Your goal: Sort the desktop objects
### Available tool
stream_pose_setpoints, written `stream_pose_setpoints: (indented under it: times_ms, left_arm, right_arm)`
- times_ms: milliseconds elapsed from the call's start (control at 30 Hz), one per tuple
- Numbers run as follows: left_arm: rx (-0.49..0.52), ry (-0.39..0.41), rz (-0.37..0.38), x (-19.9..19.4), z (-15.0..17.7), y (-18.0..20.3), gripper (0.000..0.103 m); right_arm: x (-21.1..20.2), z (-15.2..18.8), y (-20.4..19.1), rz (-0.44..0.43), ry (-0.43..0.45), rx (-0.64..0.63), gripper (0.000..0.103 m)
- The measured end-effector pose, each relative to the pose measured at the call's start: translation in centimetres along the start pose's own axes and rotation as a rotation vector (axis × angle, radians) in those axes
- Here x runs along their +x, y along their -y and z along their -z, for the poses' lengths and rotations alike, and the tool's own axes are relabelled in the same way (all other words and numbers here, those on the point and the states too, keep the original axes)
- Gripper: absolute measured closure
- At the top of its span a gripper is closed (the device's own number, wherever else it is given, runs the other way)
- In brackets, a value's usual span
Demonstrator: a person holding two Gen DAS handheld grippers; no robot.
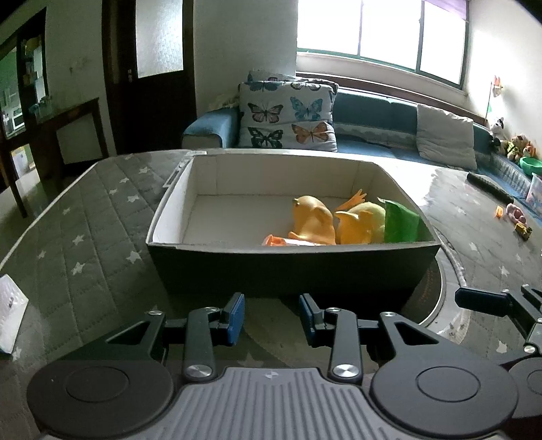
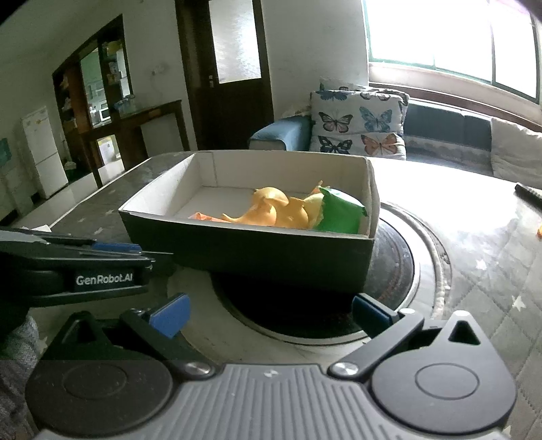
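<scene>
left wrist, one box [image 1: 291,267], two yellow toys [image 1: 313,220], one green packet [image 1: 401,223]

Blue sofa [image 1: 372,111] under bright window [image 1: 389,30]

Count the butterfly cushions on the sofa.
2: one butterfly cushion stands in front on the sofa; a second peeks out behind it. Others may be hidden.

The left gripper [image 1: 271,316] is held level with its fingers [image 1: 235,314] parted and empty. The right gripper [image 2: 269,313] is spread wider, nothing gripped, just beside the left.
</scene>
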State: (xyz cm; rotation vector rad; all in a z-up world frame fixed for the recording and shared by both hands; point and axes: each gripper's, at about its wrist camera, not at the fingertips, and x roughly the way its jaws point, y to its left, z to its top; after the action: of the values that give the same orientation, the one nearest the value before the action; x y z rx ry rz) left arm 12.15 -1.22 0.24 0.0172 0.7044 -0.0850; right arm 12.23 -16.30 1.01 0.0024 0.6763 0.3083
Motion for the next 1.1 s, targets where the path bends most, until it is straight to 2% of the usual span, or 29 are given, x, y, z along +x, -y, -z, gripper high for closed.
stream_pose_setpoints:
  times_ms: [167,1100]
  left_arm:
    - [0.03,0.035,-0.037,-0.2,-0.5,0.2,0.065]
    - [0.035,0.041,-0.04,1.5,-2.3,-0.3,0.065]
  right_arm:
    - [0.1,-0.5,-0.3,-0.008,-0.003,-0.01,0.0]
    - [2.1,-2.6,-0.6,-0.001,-0.033,-0.018,0.0]
